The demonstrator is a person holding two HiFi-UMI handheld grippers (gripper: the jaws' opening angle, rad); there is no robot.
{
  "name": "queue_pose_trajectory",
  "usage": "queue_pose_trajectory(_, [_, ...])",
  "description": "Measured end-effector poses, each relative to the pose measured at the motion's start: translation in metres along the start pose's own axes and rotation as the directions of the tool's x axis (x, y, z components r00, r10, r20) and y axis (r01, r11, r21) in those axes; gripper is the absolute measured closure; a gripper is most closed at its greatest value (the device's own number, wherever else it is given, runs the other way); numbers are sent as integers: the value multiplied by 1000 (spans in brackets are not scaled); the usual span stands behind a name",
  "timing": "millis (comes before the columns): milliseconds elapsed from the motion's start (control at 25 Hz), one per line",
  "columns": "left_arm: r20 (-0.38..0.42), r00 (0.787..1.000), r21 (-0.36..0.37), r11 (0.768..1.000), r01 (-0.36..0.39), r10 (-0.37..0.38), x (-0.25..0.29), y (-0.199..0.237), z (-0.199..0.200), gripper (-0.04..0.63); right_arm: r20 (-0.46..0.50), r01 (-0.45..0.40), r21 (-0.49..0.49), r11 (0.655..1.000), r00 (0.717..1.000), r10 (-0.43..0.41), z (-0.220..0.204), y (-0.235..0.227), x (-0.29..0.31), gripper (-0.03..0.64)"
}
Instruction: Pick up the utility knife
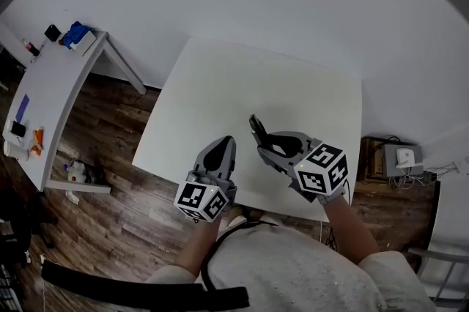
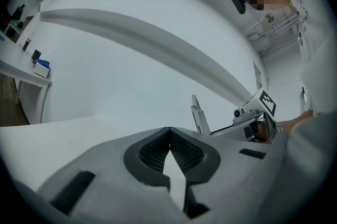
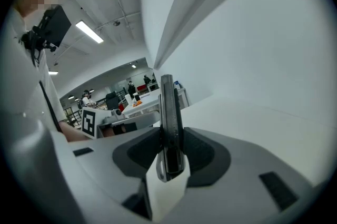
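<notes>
Knife (image 3: pixel 169 112) sits mid-frame, pinched by the right hand-held gripper (image 3: pixel 171 152) over the tabletop (image 1: pixel 220 83). Left hand-held gripper (image 2: pixel 169 136) is pressed together, empty. Grip firmly and lift level so it cannot pivot.

In the head view the tabletop (image 1: pixel 242 83) fills the middle of the frame. Over its lower edge sits the left hand-held gripper (image 1: pixel 218 155). Just right of it is the right hand-held gripper (image 1: pixel 272 146), with the utility knife (image 1: pixel 256 129) between its jaws. A second tabletop (image 1: pixel 62 91) lies at far left, with floor (image 1: pixel 124 127) between the two.
</notes>
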State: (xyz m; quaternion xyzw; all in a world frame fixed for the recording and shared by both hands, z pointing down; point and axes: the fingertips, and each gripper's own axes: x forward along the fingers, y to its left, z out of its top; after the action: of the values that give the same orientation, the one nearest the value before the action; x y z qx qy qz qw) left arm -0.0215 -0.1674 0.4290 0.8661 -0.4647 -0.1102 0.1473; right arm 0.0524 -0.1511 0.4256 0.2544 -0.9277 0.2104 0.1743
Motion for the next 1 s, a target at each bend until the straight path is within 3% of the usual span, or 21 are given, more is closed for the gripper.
queue_pose_trajectory(400, [2,1000,-10,1000,6,-5,6,-2,-1,588,96,136,68,988,985,-142,0,-11,-6,477])
queue_pose_trajectory(1000, [-6,1000,-32,999,9,-9,3,5,-6,589,154,223,111,968,959,-239,1,-15,-7,477])
